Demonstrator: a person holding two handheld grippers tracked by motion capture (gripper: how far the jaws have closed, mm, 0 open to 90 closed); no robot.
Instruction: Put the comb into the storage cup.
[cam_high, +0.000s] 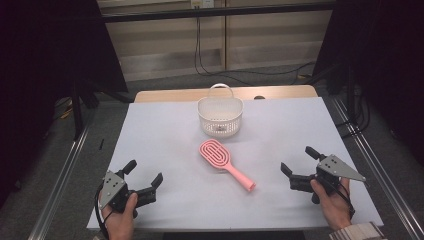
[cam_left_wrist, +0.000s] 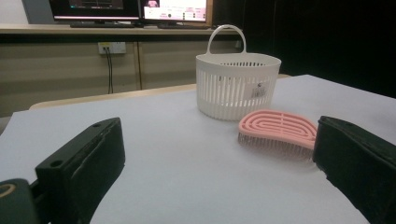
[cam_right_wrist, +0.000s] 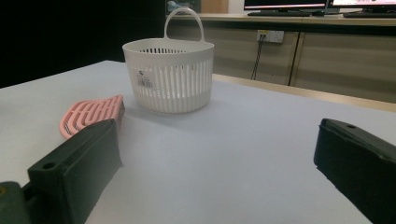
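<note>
1. Pink hairbrush (cam_high: 223, 163) lies bristles down at the middle of the desk (cam_high: 165, 140), head toward the white slotted basket (cam_high: 220, 116), handle pointing at the near right. It is clear of the basket and well apart from both tools.
2. Hidden or cut off: in the left gripper view the brush handle is behind the right-hand jaw, head only (cam_left_wrist: 278, 128). In the right gripper view the left-hand jaw covers most of the brush, leaving part of the head (cam_right_wrist: 91, 114).
3. Basket inside is not readable from any view; the slots show nothing definite.
4. Left tool (cam_high: 145, 172): jaws wide apart, nothing between them, resting low at the near left of the desk, aimed toward the brush and basket. Left hand (cam_high: 120, 215) grips it from below, forearm cut by the frame edge.
5. Right tool (cam_high: 297, 161): jaws wide apart, empty, at the near right, aimed toward the desk centre. Right hand (cam_high: 335, 200) holds it; a striped sleeve cuff (cam_high: 357, 232) shows at the bottom edge.
6. Labels: small white sticker with a barcode on the basket wall (cam_right_wrist: 145, 82); its text is too small to read. Monitors behind the desk (cam_left_wrist: 128, 9) are lit, content illegible.
</note>
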